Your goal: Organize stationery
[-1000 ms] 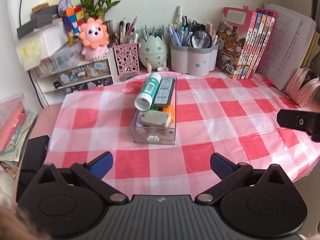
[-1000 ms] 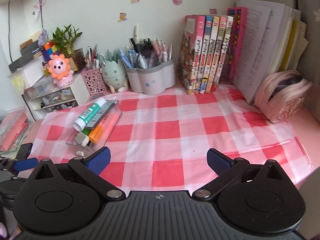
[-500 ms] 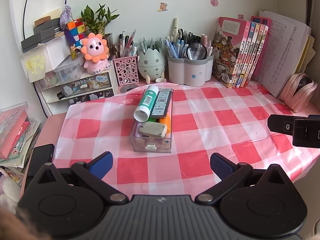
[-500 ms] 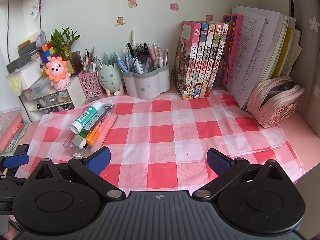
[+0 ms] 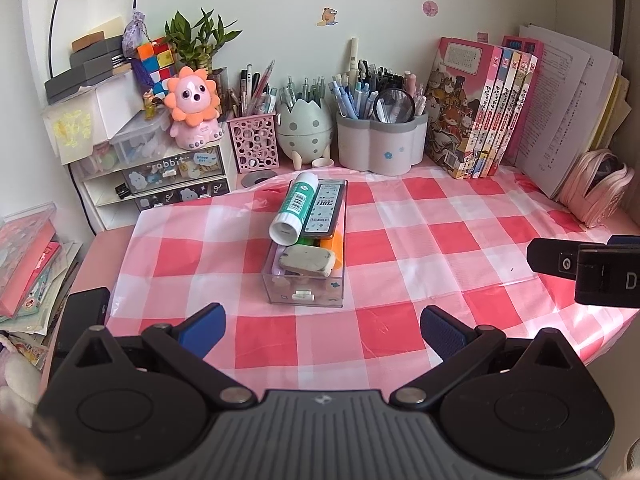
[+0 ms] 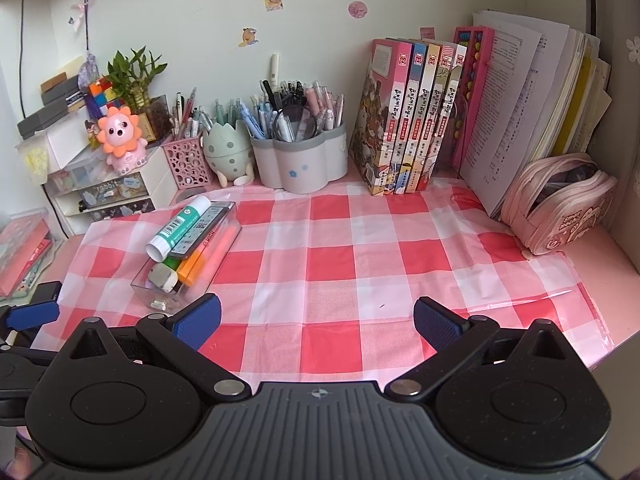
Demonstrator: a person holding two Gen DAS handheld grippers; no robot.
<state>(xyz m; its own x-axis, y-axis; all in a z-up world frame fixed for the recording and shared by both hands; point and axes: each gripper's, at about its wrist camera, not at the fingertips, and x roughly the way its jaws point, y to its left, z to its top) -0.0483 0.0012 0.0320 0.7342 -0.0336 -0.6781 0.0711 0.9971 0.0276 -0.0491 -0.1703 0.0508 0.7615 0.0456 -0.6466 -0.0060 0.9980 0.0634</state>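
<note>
A clear plastic box (image 5: 304, 294) (image 6: 160, 294) stands on the red-checked cloth (image 5: 400, 248). It holds a green-and-white glue stick (image 5: 294, 208) (image 6: 178, 228), a dark lead case (image 5: 324, 210) (image 6: 200, 226), a grey eraser (image 5: 308, 261) (image 6: 164, 277) and orange and pink markers (image 6: 204, 254). My left gripper (image 5: 322, 326) is open and empty, low in front of the box. My right gripper (image 6: 316, 322) is open and empty, to the right of the box, above the cloth's front part. A part of the right gripper (image 5: 584, 270) shows in the left wrist view.
Along the back wall stand a small drawer unit (image 5: 168, 178), a pink mesh cup (image 5: 256, 144), an egg-shaped holder (image 5: 304, 134), a grey pen holder (image 5: 380, 144), books (image 5: 480, 112) and papers (image 5: 568, 112). A pink pouch (image 6: 560, 204) lies at the far right.
Both grippers have drawn back and risen, so the desk looks farther and more of it shows. The box and its contents have not moved. Both jaws stay open.
</note>
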